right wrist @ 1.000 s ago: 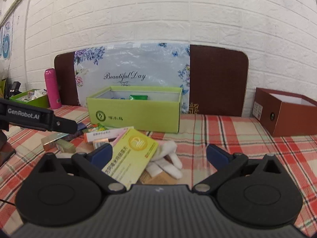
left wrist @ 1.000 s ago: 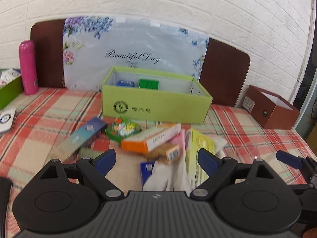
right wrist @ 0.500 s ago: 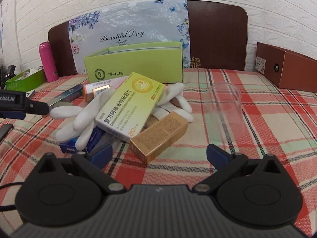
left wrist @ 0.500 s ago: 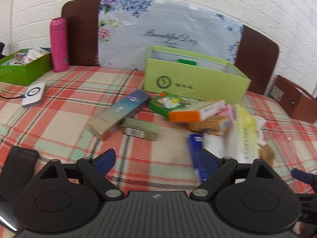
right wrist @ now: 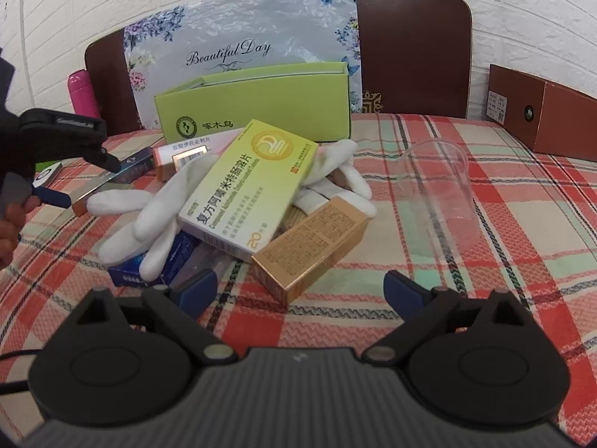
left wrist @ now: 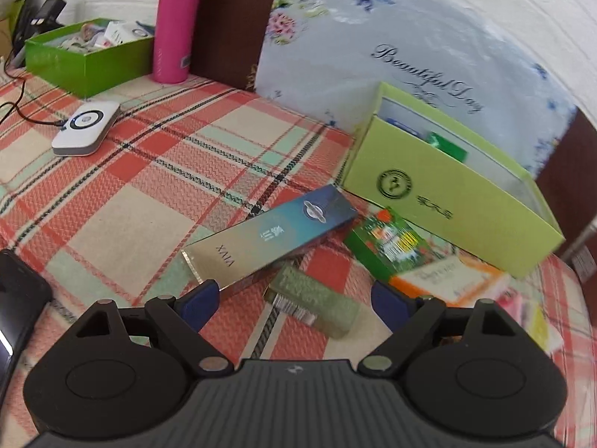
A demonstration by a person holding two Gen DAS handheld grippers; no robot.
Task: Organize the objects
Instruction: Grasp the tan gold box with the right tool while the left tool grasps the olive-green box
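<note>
Both pairs of jaws stand wide apart with nothing between them. Low in the left wrist view, the left gripper (left wrist: 294, 300) hovers over a checked tablecloth (left wrist: 123, 194); the near end of a long blue-to-silver box (left wrist: 272, 237) lies just beside its left fingertip (left wrist: 199, 298), and a small pale green box (left wrist: 313, 300) lies in the gap between the fingertips. Right of centre sits a green printed packet (left wrist: 390, 244), with an orange-and-white box (left wrist: 453, 280) touching its lower right side. Behind them, at middle right, an open lime-green box (left wrist: 447, 205) holds a blue and a green item. At upper left stand a pink bottle (left wrist: 175, 24) and a darker green tray (left wrist: 86, 59) of oddments; a white puck-shaped device (left wrist: 86, 127) lies below them.

Low in the right wrist view, the right gripper (right wrist: 300, 291) faces a heap at frame centre: a yellow-green medicine box (right wrist: 248, 186) rests tilted on white gloves (right wrist: 149, 212), a gold carton (right wrist: 311, 248) leans against its lower right edge, and a dark blue box (right wrist: 156, 265) pokes out beneath the gloves. A clear plastic cup (right wrist: 438, 190) lies on its side at right, apart from the heap. A brown box (right wrist: 548, 112) sits at far right.
</note>
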